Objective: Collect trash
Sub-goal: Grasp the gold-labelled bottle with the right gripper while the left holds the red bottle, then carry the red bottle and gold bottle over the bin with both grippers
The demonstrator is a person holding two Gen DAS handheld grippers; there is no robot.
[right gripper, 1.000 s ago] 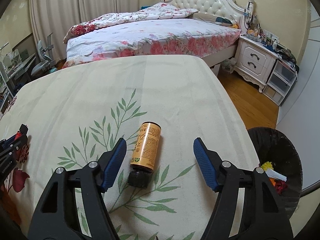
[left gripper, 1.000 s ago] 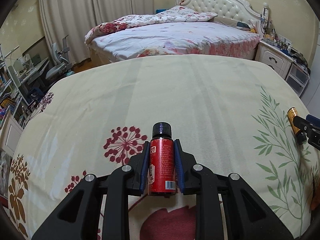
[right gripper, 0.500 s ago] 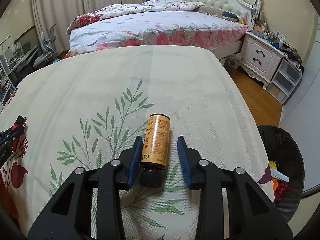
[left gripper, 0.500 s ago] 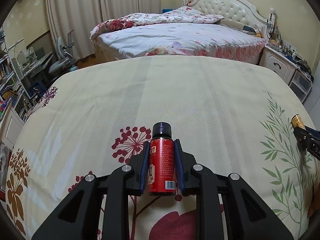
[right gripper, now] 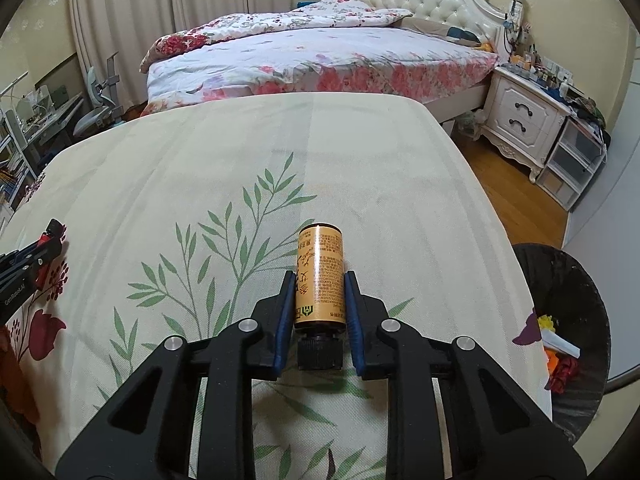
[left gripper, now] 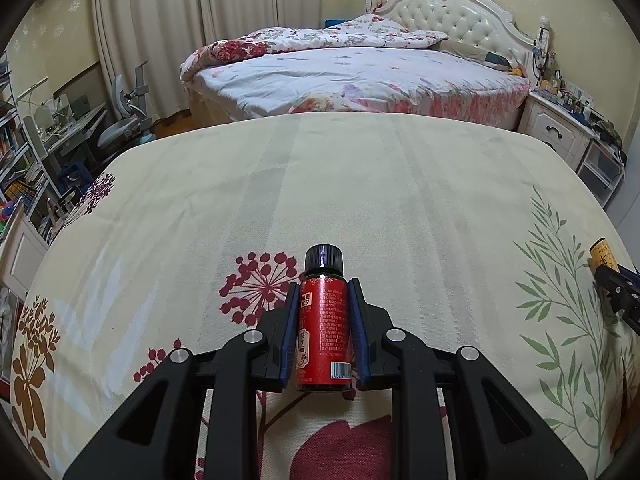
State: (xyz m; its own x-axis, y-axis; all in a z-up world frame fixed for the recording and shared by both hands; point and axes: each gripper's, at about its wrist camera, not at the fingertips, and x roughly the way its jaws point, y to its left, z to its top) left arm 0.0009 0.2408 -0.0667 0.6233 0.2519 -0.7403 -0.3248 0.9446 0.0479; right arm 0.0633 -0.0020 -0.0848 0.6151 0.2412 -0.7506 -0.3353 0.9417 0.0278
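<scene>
Left gripper (left gripper: 324, 320) clamped on red-labelled black-capped glass bottle (left gripper: 323, 336). Right gripper (right gripper: 318, 312) closing onto gold-labelled bottle (right gripper: 320, 280) lying on floral cloth-covered table (right gripper: 360, 184), pads touching. Risk: gold bottle's smooth label slipping, rolling off short of black bin (right gripper: 576, 280).

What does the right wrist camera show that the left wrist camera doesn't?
Only the right wrist view shows the black trash bin beside the table, with colourful scraps inside, and the gold bottle's black cap pointing toward the camera. Only the left wrist view shows the red bottle clamped in the left gripper, cap pointing away. Both show the gold bottle, between the right gripper's closing jaws, the leaf-printed tablecloth, the bed and the white nightstand.
</scene>
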